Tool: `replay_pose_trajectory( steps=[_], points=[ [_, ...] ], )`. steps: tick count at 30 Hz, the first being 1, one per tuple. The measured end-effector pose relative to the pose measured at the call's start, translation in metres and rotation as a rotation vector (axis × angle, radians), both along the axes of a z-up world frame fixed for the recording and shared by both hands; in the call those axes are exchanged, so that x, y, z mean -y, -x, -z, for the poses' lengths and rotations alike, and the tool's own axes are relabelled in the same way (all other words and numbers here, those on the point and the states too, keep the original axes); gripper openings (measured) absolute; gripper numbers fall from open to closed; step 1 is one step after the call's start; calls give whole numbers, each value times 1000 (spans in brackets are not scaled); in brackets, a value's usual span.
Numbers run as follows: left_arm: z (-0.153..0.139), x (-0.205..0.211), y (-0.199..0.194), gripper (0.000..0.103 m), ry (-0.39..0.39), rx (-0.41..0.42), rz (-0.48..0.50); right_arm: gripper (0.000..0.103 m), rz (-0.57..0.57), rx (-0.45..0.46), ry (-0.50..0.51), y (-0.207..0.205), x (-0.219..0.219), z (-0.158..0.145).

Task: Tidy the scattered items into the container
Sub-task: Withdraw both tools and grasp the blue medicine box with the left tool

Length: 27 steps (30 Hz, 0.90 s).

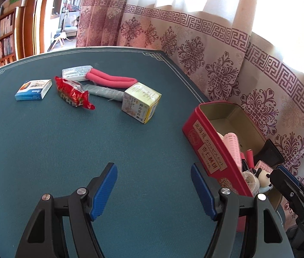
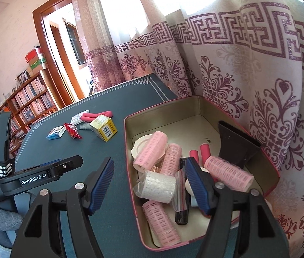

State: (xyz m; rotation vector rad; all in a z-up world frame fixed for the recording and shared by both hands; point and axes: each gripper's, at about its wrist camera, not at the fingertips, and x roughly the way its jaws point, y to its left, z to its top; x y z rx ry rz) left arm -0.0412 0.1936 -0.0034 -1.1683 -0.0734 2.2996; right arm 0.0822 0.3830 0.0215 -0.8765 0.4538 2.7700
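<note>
Five loose items lie in a cluster on the far part of the blue-green table, well apart from the container: at the left a blue and white box, just right of it a red snack packet, behind that a white packet touching a bent pink foam roller, then a grey wrapped roll running up to a yellow and white carton. Nearer, the left gripper hangs over bare table with its blue pads spread apart and nothing between them. Right of it, against the patterned curtain, stands the red tin, open-topped and already holding pink hair rollers, a white roller, a round white lid, a black nozzle and a small panda figure. The right gripper hovers at the tin's near left wall, jaws wide and empty, one finger outside the tin and the other above its contents
</note>
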Motion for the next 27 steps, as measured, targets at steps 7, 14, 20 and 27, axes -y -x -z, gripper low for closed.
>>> replay_pose_trajectory(
  steps=[7, 14, 20, 27],
  points=[
    [10, 30, 6, 72, -6, 28, -52, 74, -50, 10, -16, 12, 22, 0],
    [18, 54, 13, 72, -14, 47, -95, 75, -98, 20, -23, 25, 42, 1],
    [21, 67, 18, 72, -24, 55, -118, 75, -139, 32, -33, 35, 59, 2],
    [26, 82, 24, 72, -22, 66, -148, 77, -174, 56, -21, 48, 73, 10]
  ],
)
